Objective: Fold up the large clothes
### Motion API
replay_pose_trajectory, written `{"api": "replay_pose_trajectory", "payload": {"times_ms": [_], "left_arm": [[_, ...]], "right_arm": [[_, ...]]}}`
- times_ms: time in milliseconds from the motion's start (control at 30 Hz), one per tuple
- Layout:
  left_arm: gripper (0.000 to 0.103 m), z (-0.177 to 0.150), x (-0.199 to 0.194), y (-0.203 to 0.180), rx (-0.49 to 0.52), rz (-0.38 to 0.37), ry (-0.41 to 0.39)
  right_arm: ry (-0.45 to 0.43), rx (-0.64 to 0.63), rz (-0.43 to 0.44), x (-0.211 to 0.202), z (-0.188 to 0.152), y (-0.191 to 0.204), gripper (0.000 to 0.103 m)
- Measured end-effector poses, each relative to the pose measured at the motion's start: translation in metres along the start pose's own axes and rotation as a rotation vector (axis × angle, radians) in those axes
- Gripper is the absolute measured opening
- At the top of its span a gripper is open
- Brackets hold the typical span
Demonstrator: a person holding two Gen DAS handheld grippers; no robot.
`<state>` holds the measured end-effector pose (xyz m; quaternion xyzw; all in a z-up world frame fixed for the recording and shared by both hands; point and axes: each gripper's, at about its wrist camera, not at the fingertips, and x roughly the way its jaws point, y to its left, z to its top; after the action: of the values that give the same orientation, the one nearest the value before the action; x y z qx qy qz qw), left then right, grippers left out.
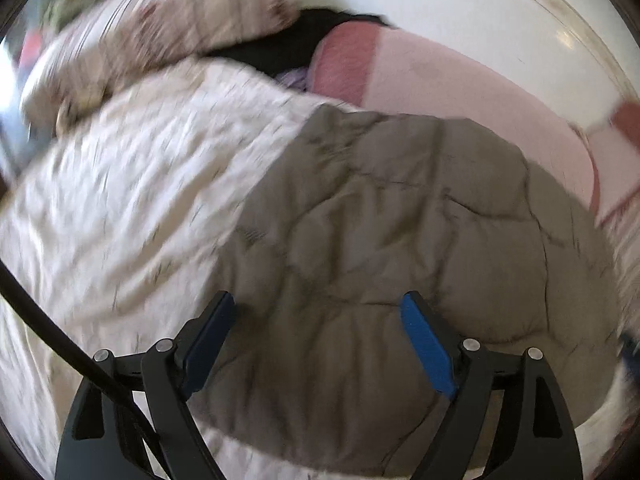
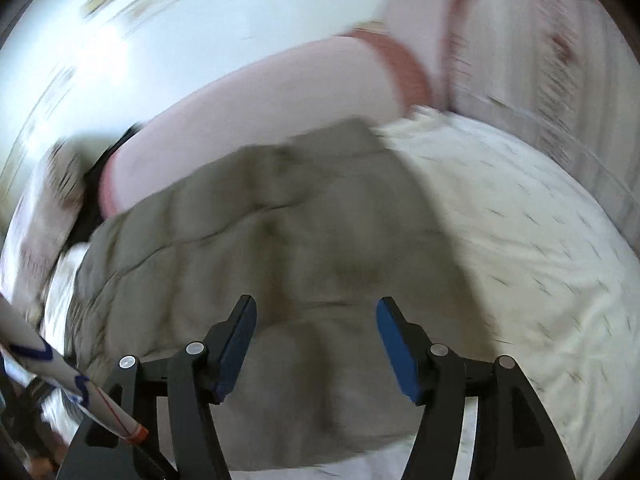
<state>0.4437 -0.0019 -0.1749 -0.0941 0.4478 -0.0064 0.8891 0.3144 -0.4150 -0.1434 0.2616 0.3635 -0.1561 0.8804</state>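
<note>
A grey-brown quilted puffer garment lies spread on a white bedcover. In the left wrist view my left gripper hovers over its near part, jaws wide apart, nothing between the blue pads. The right wrist view shows the same garment from the other side. My right gripper hangs above it, open, with no cloth pinched between its fingers. Both pictures are blurred by motion.
A pink pillow with a darker pink band lies behind the garment, against a white wall. A patterned beige blanket and dark cloth sit at the back. A black cable crosses the lower left. A white tube shows at left.
</note>
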Motion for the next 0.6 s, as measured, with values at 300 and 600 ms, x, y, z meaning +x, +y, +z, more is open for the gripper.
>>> {"api": "replay_pose_trajectory", "payload": {"times_ms": [300, 600], "left_arm": [[0.084, -0.013, 0.000, 0.091, -0.341, -0.161, 0.240], [0.084, -0.044, 0.038, 0.113, -0.578, -0.410, 0.331]], "right_arm": [[0.133, 0.327, -0.001, 0.003, -0.019, -0.110, 0.071], [0.213, 0.574, 0.253, 0.041, -0.049, -0.136, 0.076]]}}
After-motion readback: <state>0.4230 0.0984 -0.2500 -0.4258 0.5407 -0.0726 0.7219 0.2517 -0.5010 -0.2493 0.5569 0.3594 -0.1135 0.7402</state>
